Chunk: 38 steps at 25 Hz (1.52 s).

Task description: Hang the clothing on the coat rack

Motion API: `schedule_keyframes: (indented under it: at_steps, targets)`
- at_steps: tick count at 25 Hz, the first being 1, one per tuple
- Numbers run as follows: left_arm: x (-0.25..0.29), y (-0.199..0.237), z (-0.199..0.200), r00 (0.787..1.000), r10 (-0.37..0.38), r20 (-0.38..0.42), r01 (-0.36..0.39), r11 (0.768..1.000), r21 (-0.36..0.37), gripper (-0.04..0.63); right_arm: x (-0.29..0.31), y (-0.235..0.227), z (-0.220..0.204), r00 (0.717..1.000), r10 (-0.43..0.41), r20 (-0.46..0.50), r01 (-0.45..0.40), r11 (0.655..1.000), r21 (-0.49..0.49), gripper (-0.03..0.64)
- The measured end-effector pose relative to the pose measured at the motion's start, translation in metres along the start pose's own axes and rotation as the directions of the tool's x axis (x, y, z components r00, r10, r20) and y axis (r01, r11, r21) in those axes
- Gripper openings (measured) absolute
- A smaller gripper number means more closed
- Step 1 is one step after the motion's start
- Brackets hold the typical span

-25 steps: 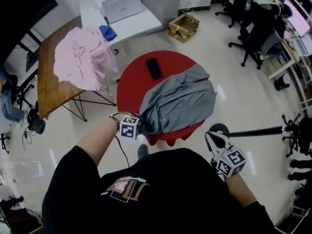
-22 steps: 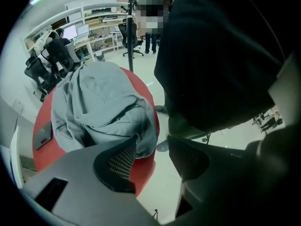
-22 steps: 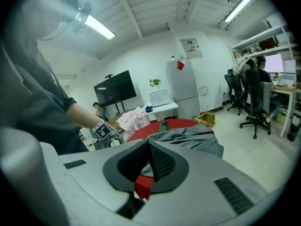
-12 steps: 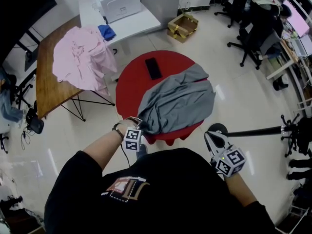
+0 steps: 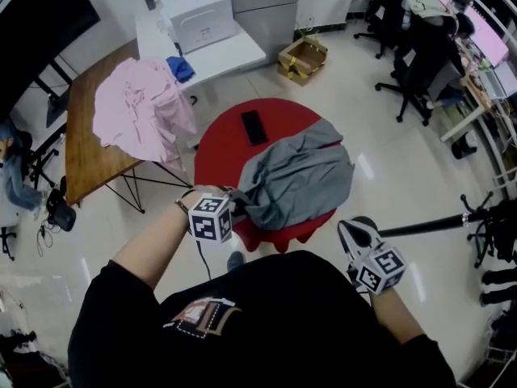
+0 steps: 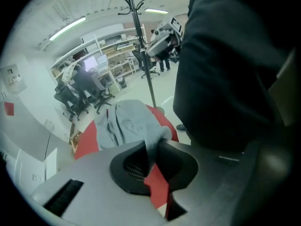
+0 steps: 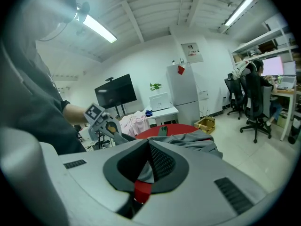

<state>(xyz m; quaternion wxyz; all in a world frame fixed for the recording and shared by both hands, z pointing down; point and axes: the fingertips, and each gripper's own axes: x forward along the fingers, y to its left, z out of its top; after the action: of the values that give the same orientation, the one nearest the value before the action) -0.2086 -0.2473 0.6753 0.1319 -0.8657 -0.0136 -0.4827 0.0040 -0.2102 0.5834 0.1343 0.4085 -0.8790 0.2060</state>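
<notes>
Nearest to us, at the bottom of the head view, is our black shirt (image 5: 266,322). Just above it, at lower right, our right tongs (image 5: 349,228) have their jaws together at the tips and hold nothing; they hang over the floor, clear of the red counter (image 5: 230,144). At centre left, our left tongs (image 5: 235,203) have just clamped shut, and a fold of the grey garment (image 5: 295,180) is pinched between the jaws, lifted a little at its near left corner. The rest of the garment lies crumpled over the right half of the round red counter and hangs over its right edge. A black phone (image 5: 254,127) lies flat on the bare red top beyond the garment, apart from it. To the right, the black coat rack (image 5: 420,225) stands on the floor just beside our right tongs, with nothing on it. Farther off, at upper left, a pink garment (image 5: 133,107) is draped over the edge of a wooden counter (image 5: 81,156). Beyond that, a white counter (image 5: 226,51) carries a white box (image 5: 198,16) and a blue cloth (image 5: 182,69). A cardboard box (image 5: 303,52) sits on the floor at top centre, and office chairs (image 5: 416,63) stand at upper right.
</notes>
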Motion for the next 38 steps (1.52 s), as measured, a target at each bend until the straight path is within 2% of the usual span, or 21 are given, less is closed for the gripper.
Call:
schedule_keyframes:
  at_steps: [3, 5, 8, 12, 16, 21, 23, 27, 34, 38]
  targets:
    - [-0.036, 0.016, 0.049, 1.0, 0.002, 0.023, -0.005, 0.994, 0.111, 0.009, -0.006, -0.006, 0.014, 0.999, -0.008, 0.041, 0.009, 1.0, -0.021, 0.005]
    - [-0.057, 0.027, 0.08, 0.999, 0.025, 0.044, -0.033, 0.981, 0.192, 0.008, -0.012, -0.01, 0.025, 0.997, -0.017, 0.071, 0.02, 0.999, -0.038, 0.005]
    - [-0.086, 0.044, 0.126, 0.994, 0.069, 0.088, -0.09, 0.958, 0.273, 0.006, -0.026, -0.017, 0.046, 0.993, -0.022, 0.114, 0.028, 0.998, -0.052, 0.005]
    - [-0.12, 0.074, 0.195, 0.978, 0.136, 0.16, -0.184, 0.922, 0.341, 0.005, -0.067, -0.033, 0.098, 0.975, -0.056, 0.214, 0.073, 0.995, -0.074, 0.005]
    - [-0.134, 0.089, 0.272, 0.952, 0.155, 0.264, -0.248, 0.896, 0.369, 0.005, -0.129, -0.048, 0.146, 0.946, -0.121, 0.301, 0.157, 0.983, -0.097, 0.005]
    - [-0.129, 0.094, 0.361, 0.938, 0.152, 0.312, -0.284, 0.853, 0.438, 0.003, -0.218, -0.067, 0.19, 0.902, -0.203, 0.38, 0.274, 0.951, -0.142, 0.005]
    - [-0.132, 0.097, 0.399, 0.926, 0.141, 0.351, -0.297, 0.846, 0.443, 0.003, -0.255, -0.073, 0.201, 0.887, -0.231, 0.4, 0.315, 0.936, -0.157, 0.005]
    - [-0.149, 0.113, 0.466, 0.891, 0.143, 0.431, -0.335, 0.847, 0.412, 0.003, -0.315, -0.085, 0.21, 0.867, -0.281, 0.412, 0.378, 0.908, -0.178, 0.005]
    - [-0.194, 0.157, 0.569, 0.809, 0.221, 0.545, -0.426, 0.858, 0.285, 0.003, -0.391, -0.092, 0.215, 0.846, -0.318, 0.428, 0.437, 0.874, -0.214, 0.005]
    - [-0.214, 0.182, 0.62, 0.767, 0.277, 0.579, -0.479, 0.848, 0.228, 0.003, -0.421, -0.091, 0.211, 0.839, -0.307, 0.448, 0.438, 0.871, -0.223, 0.005]
